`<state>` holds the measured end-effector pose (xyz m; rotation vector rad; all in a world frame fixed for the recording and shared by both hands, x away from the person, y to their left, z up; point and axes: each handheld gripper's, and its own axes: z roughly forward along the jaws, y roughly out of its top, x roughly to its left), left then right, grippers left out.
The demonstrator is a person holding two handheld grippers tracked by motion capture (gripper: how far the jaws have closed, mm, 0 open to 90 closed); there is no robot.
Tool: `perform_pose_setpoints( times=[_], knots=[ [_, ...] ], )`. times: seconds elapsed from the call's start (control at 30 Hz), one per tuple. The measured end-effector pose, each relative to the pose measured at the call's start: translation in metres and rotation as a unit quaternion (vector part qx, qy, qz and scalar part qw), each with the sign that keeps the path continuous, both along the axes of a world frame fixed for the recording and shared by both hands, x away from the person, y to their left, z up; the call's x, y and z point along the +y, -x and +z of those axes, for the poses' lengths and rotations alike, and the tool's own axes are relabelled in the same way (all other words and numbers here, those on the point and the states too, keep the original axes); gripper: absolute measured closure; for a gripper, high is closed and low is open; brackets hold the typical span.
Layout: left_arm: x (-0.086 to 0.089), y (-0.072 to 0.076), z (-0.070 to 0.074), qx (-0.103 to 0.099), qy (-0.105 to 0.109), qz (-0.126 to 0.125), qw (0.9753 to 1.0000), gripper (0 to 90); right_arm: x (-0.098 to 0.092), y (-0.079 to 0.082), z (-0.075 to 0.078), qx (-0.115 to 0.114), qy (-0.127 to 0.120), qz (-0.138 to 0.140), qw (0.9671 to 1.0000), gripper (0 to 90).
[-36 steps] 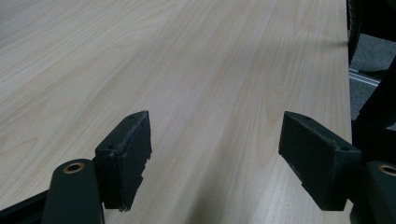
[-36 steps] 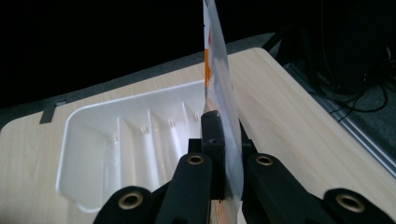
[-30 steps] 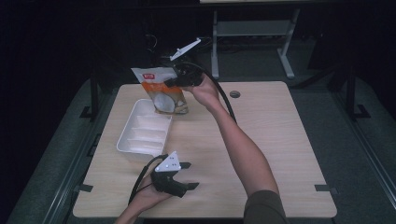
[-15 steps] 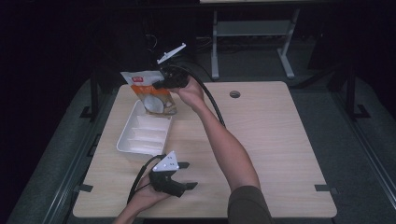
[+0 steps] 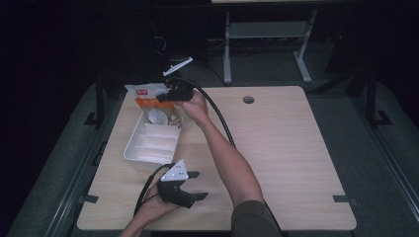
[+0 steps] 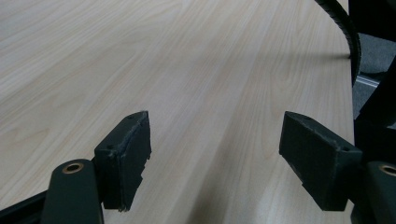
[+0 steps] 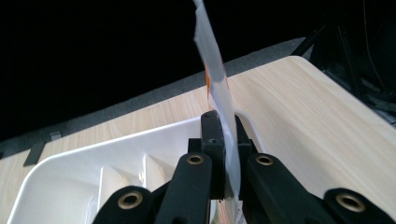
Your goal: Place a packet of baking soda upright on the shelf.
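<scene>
Here, the right gripper (image 5: 168, 95) is clamped on a thin plastic packet (image 5: 150, 101), its jaws pressed tight on the film in the right gripper view, where the packet (image 7: 217, 88) stands edge-on and rises straight up toward 12 o'clock. From above, the packet, white and orange with clear film lower down, hangs over the far end of a white divided tray (image 5: 131, 148); whether it touches the tray cannot be told. Tray sits at about 10 o'clock on the light wooden table (image 5: 286, 148), long side running near to far, several compartments. Left gripper (image 5: 190, 185) held near the table's 7 o'clock edge, jaws wide apart with nothing between them; left gripper view shows only bare table (image 6: 187, 70) past the pads (image 6: 128, 154). Black cable (image 5: 220, 118) trails from the right gripper along the forearm.
</scene>
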<state>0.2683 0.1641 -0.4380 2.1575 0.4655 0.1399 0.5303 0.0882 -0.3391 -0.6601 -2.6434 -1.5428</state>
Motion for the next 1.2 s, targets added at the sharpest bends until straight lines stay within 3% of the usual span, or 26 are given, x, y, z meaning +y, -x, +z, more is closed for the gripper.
perform_pose_setpoints(
  times=[0.2, 0.33, 0.4, 0.57, 0.8, 0.9, 1.07, 1.2],
  knots=[
    [0.0, 0.001, 0.0, -0.001, 0.002, 0.0, 1.0, 24.6, 0.005, 0.001, -0.014, 0.007, -0.007, -0.006, 0.9999, 88.0],
    [0.001, 0.0, 0.001, -0.001, 0.003, 0.0, 1.0, 24.6, -0.001, 0.001, -0.017, 0.014, -0.016, -0.018, 0.9996, 80.5],
    [0.001, 0.0, 0.0, -0.001, 0.002, 0.0, 1.0, 24.6, -0.005, 0.003, -0.02, 0.015, -0.009, -0.021, 0.9996, 75.6],
    [-0.001, 0.0, 0.0, 0.0, -0.001, -0.001, 1.0, 24.6, -0.014, 0.006, -0.035, 0.026, 0.013, -0.024, 0.9993, 74.4],
    [-0.002, 0.0, 0.0, 0.0, -0.002, -0.002, 1.0, 24.6, -0.019, 0.01, -0.057, 0.038, 0.04, -0.032, 0.9979, 77.4],
    [-0.001, 0.0, 0.0, 0.001, -0.001, -0.001, 1.0, 24.6, -0.021, 0.011, -0.067, 0.039, 0.056, -0.042, 0.9968, 88.7],
    [-0.001, 0.0, 0.0, 0.001, -0.001, -0.001, 1.0, 24.7, -0.021, 0.006, -0.066, 0.045, 0.062, -0.047, 0.9959, 89.2],
    [-0.001, 0.0, 0.0, 0.001, -0.001, -0.002, 1.0, 24.7, -0.016, 0.004, -0.062, 0.031, 0.081, -0.061, 0.9944, 89.2]
  ],
)
